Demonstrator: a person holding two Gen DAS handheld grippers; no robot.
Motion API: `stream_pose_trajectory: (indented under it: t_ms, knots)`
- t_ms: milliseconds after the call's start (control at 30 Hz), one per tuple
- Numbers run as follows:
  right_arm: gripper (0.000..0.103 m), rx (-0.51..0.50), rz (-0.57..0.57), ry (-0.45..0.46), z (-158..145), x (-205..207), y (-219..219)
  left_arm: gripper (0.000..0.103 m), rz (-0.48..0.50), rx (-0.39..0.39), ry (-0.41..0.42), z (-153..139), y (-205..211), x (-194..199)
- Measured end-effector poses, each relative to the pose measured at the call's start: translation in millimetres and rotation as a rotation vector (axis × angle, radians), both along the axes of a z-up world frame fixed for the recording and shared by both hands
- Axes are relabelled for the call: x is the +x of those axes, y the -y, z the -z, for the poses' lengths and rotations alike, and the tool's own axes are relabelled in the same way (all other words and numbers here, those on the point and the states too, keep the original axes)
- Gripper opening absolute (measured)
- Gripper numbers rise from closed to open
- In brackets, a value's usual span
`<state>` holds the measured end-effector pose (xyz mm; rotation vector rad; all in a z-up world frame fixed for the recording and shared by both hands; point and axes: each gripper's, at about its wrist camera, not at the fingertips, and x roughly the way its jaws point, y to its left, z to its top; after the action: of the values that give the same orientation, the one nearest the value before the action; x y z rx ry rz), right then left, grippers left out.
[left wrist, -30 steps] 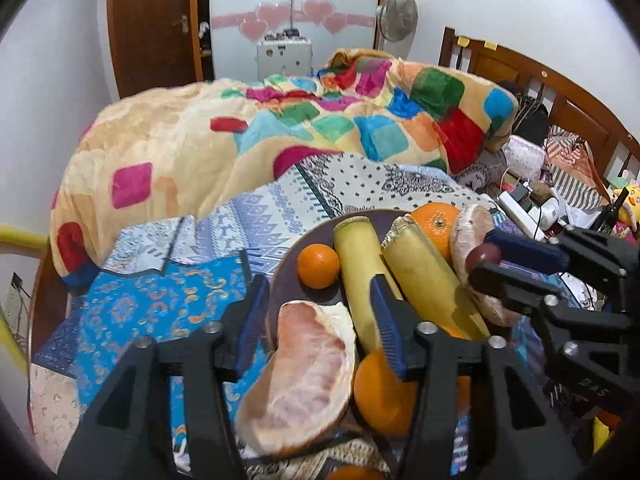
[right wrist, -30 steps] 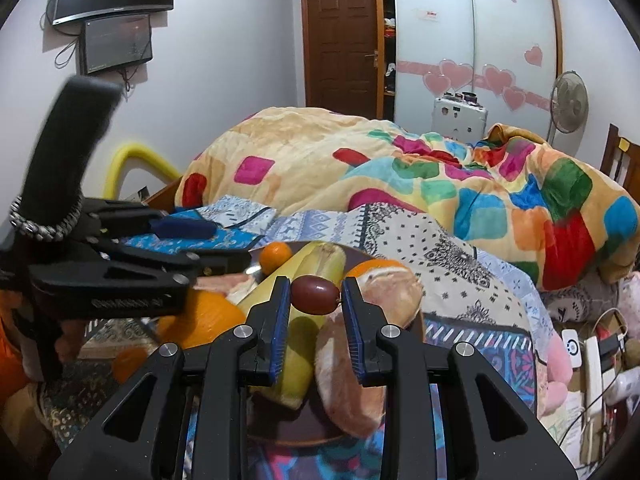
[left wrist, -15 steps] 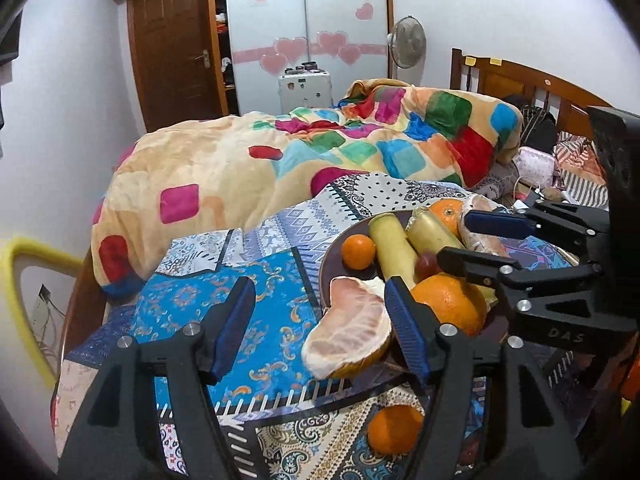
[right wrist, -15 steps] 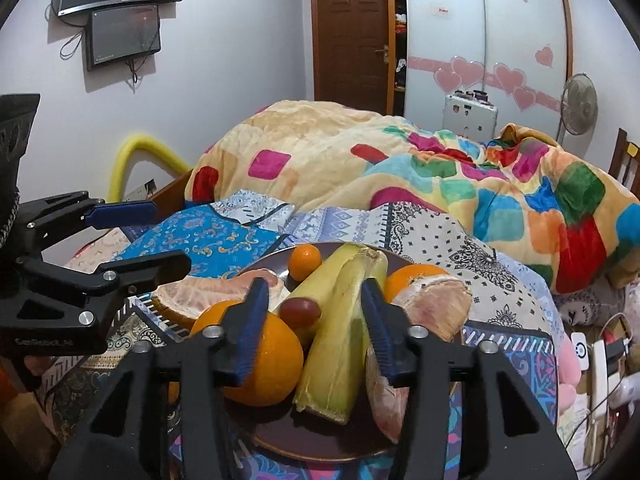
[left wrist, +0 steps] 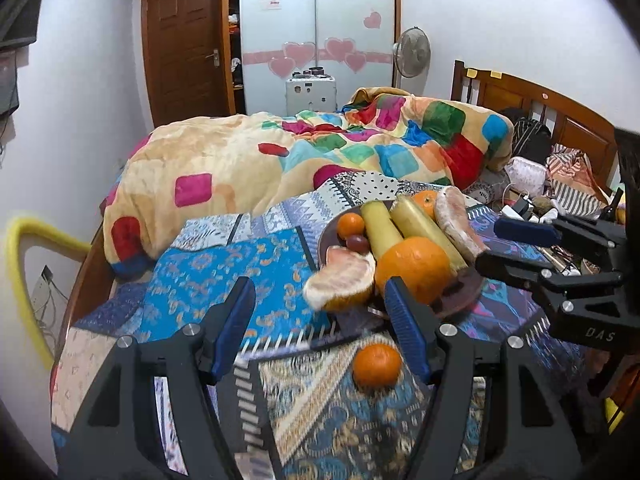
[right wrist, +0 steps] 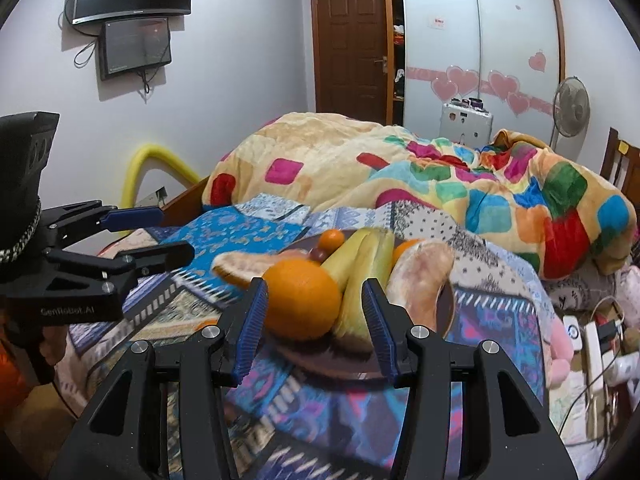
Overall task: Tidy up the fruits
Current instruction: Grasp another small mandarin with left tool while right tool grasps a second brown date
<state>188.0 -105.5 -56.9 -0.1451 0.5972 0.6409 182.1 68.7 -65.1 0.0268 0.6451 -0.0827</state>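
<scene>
Fruits sat mostly gathered on a dark plate, and one small mandarin lay loose on the patterned cloth just in front of that plate, nearer the cameras. Judging from the layout, the step in hand was fetching that stray mandarin. To do it well, the left gripper would need to drop low and straddle the fruit squarely, close gently so the round skin would not squirt out, then set it into a free gap on the plate without nudging the crowded pile. The left gripper's jaws stood wide apart and held nothing; the mandarin sat close beside its right finger. The right gripper was likewise spread wide and empty, poised just short of the plate's near edge. On the plate, a large orange bulged at the near rim, with a peeled pomelo wedge touching it and overhanging the rim. Behind the orange lay two pale yellow corn-like pieces side by side. A small mandarin and a dark grape sat at the plate's left, and another pomelo piece at its right.
</scene>
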Motion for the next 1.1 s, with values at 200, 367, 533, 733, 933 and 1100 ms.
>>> stream_pose_trajectory:
  t_ms: [200, 367, 533, 733, 933, 1100]
  knots:
    - [0.045, 0.012, -0.001, -0.075, 24, -24, -2, 0.068, -0.009, -0.018, -0.027, 8, -6, -30]
    - [0.045, -0.019, -0.023, -0.119, 47, -41, -11, 0.068, -0.015, -0.026, -0.060, 21, -9, -49]
    - [0.045, -0.026, -0.040, -0.159, 61, -45, -21, 0.068, -0.019, -0.036, -0.089, 35, -12, -61]
    - [0.026, -0.067, -0.018, -0.124, 72, -49, -29, 0.068, -0.024, -0.045, -0.131, 52, -16, -61]
    - [0.017, -0.058, -0.041, -0.114, 69, -52, -25, 0.068, -0.006, -0.070, -0.167, 62, -9, -49]
    - [0.017, -0.024, -0.017, -0.113, 64, -48, -10, 0.068, 0.019, -0.057, -0.166, 62, 4, -38]
